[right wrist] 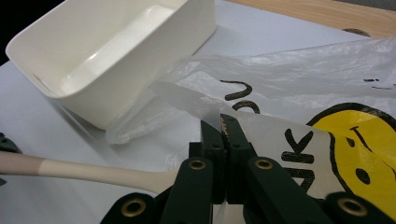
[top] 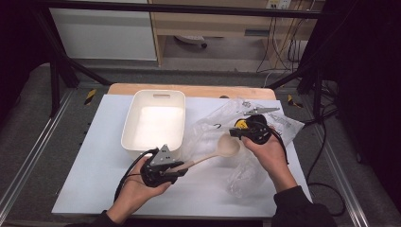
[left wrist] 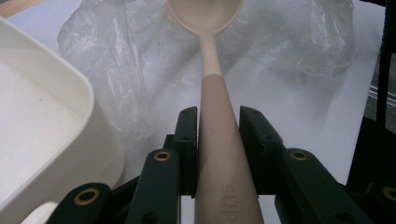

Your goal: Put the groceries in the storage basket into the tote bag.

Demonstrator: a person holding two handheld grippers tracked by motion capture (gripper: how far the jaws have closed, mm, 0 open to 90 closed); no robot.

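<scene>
The ladle (top: 215,153) lies nearly level above the white sheet (top: 94,156), its beige handle clamped between the jaws of my left gripper (top: 177,171), whose pads (left wrist: 187,140) press on both sides of the handle. From that gripper the ladle runs toward two o'clock in the high view, and its round bowl sits at the mouth of the clear plastic bag (top: 208,130), just in front of my right gripper (top: 234,133). In the left gripper view the bowl lies at twelve o'clock with crumpled plastic behind it.

My right gripper is pinched tight on a fold of the bag's edge, the film caught between the closed jaws; a yellow smiley print shows at four o'clock in the right gripper view.

The white bin (top: 137,124) stands at eleven o'clock from the ladle's bowl, just beside the bag, on the sheet that covers the wooden table (top: 189,90).
</scene>
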